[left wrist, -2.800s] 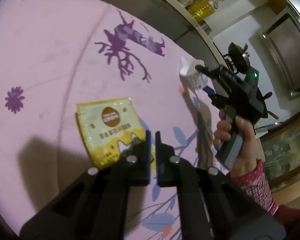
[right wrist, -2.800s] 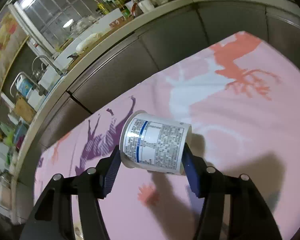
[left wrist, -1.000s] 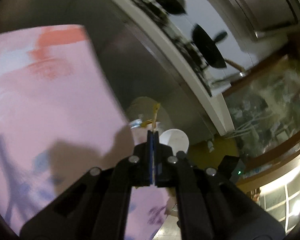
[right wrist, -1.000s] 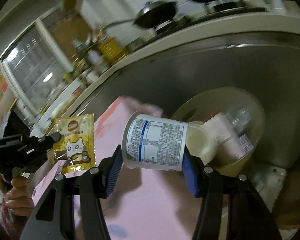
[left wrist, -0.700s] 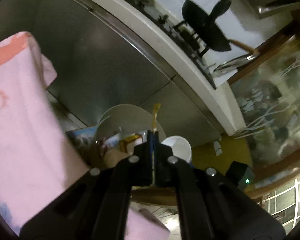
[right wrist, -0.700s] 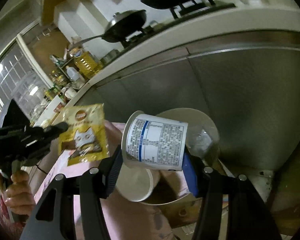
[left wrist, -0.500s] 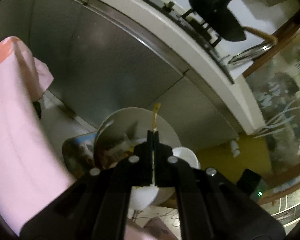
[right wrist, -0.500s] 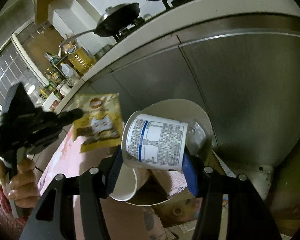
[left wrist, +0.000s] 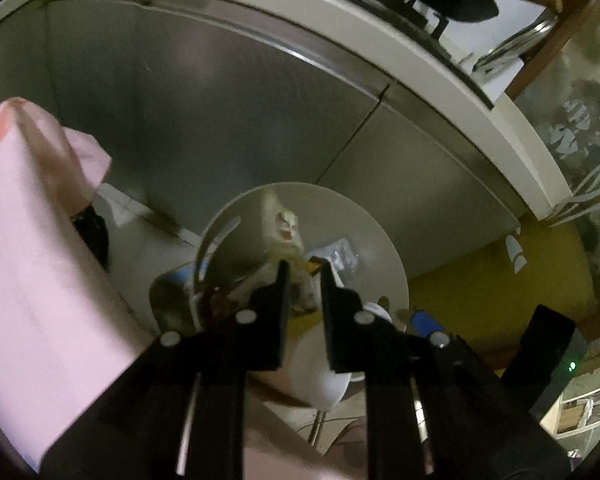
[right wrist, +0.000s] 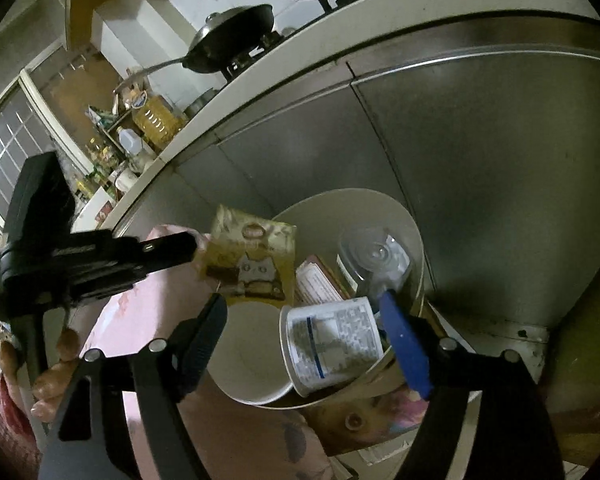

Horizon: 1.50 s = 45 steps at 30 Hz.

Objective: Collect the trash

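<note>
Now both sets of fingers are spread over the bin (right wrist: 414, 240), cup (right wrist: 334, 346) and packet (right wrist: 252, 258) released; more trash is to be fetched.

The round bin (right wrist: 414, 240) holds a printed cup (right wrist: 332, 344), a clear lid (right wrist: 374, 258) and a white bowl (right wrist: 248, 356).

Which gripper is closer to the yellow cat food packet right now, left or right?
Left. The left gripper has its tips right beside the yellow cat food packet above the trash bin. The right gripper is open lower down, nearer the white labelled cup.
</note>
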Motion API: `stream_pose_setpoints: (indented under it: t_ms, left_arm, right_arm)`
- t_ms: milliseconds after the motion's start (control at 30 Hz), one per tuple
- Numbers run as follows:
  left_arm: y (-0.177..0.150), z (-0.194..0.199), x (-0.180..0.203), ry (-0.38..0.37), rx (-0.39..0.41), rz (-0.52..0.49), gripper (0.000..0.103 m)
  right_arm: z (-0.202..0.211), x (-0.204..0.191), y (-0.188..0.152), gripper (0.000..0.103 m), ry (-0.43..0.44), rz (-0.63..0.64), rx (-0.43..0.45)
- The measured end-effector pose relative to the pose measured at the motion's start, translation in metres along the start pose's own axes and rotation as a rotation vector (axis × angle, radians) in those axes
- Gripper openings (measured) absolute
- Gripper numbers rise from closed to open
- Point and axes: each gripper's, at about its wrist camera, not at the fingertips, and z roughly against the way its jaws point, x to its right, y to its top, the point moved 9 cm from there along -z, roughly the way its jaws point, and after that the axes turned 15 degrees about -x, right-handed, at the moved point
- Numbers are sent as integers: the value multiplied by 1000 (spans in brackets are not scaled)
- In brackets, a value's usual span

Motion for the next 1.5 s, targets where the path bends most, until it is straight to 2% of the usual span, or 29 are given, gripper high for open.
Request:
stream_pose_setpoints:
  t_ms: [100, 167, 367, 433, 500, 567, 600, 767, 1000, 1067, 1267, 1500]
  left_arm:
    - [-8, 22, -7, -14, 36, 23, 18]
    - [-16, 36, -12, -15, 60, 29, 24]
    - [-59, 71, -20, 35, 116, 18, 25]
    - [-79, 80, -24, 115, 140, 3, 25]
    - [-99, 91, -29, 232, 168, -17, 28]
    - [-117, 101, -35, 328, 197, -29, 47]
    - [-130, 110, -39, 383, 223, -25, 49]
    - [-173, 142, -53, 485, 280, 6, 57]
    - [-218, 186, -58, 560, 366, 19, 74]
    - [-230, 201, -59, 581, 392, 25, 83]
    - [-260, 234, -63, 611, 449, 54, 95]
    - [-289, 256, -71, 633, 490, 100, 97]
  right_arm:
    - [11, 1, -2, 76, 13, -21, 29]
    - [19, 0, -2, 76, 18, -27, 50]
    - [42, -17, -16, 76, 51, -55, 81]
    - [51, -27, -24, 76, 54, -61, 89]
    - [58, -38, -33, 76, 51, -57, 94]
    - [64, -52, -44, 76, 58, -50, 95]
    - [67, -60, -50, 76, 65, -44, 95]
    - [77, -94, -75, 76, 80, -9, 88]
    - [89, -133, -105, 76, 92, 28, 63]
    - [94, -141, -111, 76, 93, 33, 62]
    - [108, -165, -129, 78, 82, 55, 60]
    - [124, -188, -152, 83, 48, 99, 67]
